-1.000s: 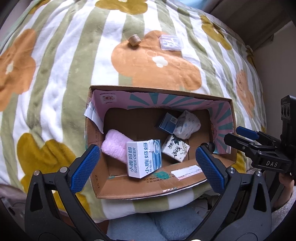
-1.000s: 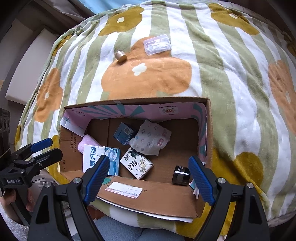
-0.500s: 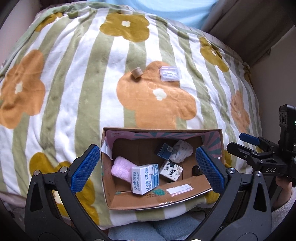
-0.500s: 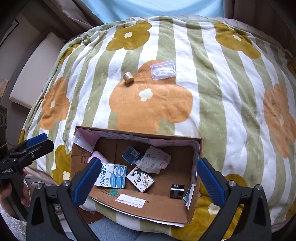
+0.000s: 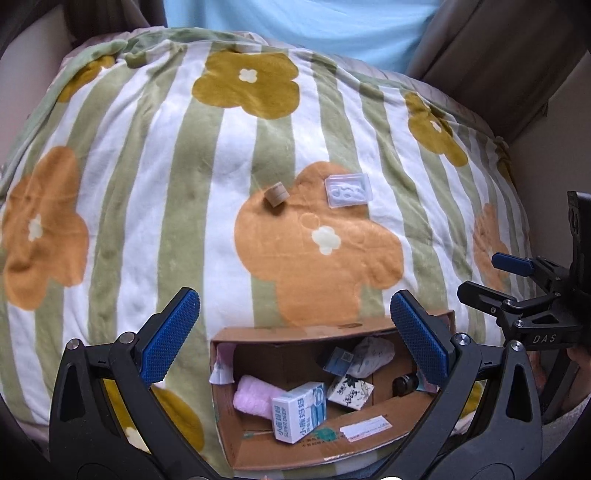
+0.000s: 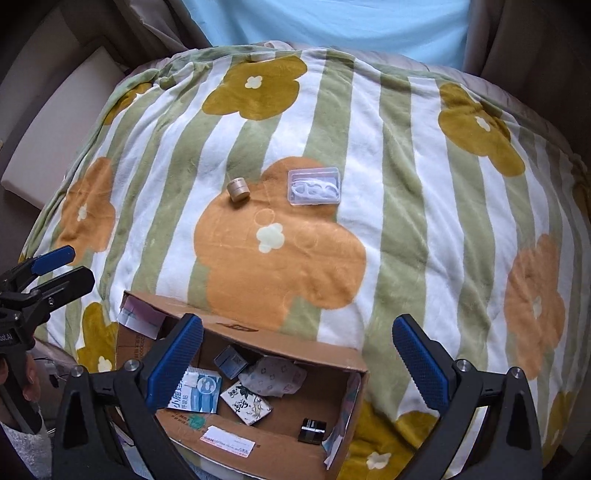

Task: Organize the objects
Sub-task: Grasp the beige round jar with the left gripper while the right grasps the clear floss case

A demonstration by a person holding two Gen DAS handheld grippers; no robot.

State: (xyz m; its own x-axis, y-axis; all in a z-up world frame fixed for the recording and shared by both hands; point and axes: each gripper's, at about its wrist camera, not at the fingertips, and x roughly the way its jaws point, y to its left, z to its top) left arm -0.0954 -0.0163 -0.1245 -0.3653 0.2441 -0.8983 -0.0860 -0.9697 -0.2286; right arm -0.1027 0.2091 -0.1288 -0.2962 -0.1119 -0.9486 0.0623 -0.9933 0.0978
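An open cardboard box [image 5: 295, 334] [image 6: 258, 330] sits at the near edge of a flowered blanket. Inside lie a white and blue carton [image 5: 301, 411] [image 6: 195, 393], a pink roll [image 5: 253, 395], a patterned packet [image 5: 351, 391] [image 6: 245, 402], a blue box [image 6: 229, 361], a crumpled wrapper [image 6: 273, 374] and a small black jar [image 6: 312, 430]. Farther out on the blanket lie a small tan cylinder [image 5: 277, 194] [image 6: 238, 187] and a clear plastic case [image 5: 347, 191] [image 6: 314, 185]. My left gripper [image 5: 295, 332] and right gripper [image 6: 297, 354] are both open and empty, above the box.
The blanket [image 5: 184, 184] covers a rounded bed. Beige upholstery [image 6: 55, 122] lies to the left, a light blue sheet [image 5: 295, 22] at the far end and a wall [image 5: 546, 129] to the right. Each gripper shows at the edge of the other's view [image 5: 517, 295] [image 6: 40, 280].
Both grippers have pulled up and back from the box, so it looks smaller and lower in view and more blanket shows. Nothing was picked up.
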